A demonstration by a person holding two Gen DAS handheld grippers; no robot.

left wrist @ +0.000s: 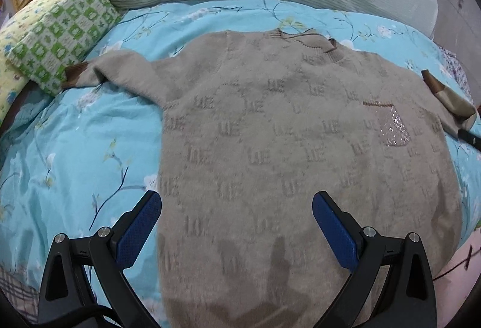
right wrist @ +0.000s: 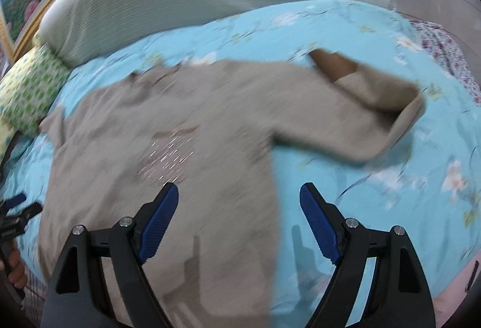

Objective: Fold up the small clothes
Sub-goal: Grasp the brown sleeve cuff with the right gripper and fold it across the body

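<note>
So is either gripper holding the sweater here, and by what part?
Nothing is held. The left gripper and right gripper both hover with jaws open above the beige knitted sweater.

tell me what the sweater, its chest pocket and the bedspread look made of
Sweater: soft fuzzy beige knit, matte, with a raised letter pattern. Chest pocket: looks sequinned or metallic mesh, since it glints. Bedspread: smooth turquoise floral fabric with a slight sheen, possibly satin or polyester.
</note>
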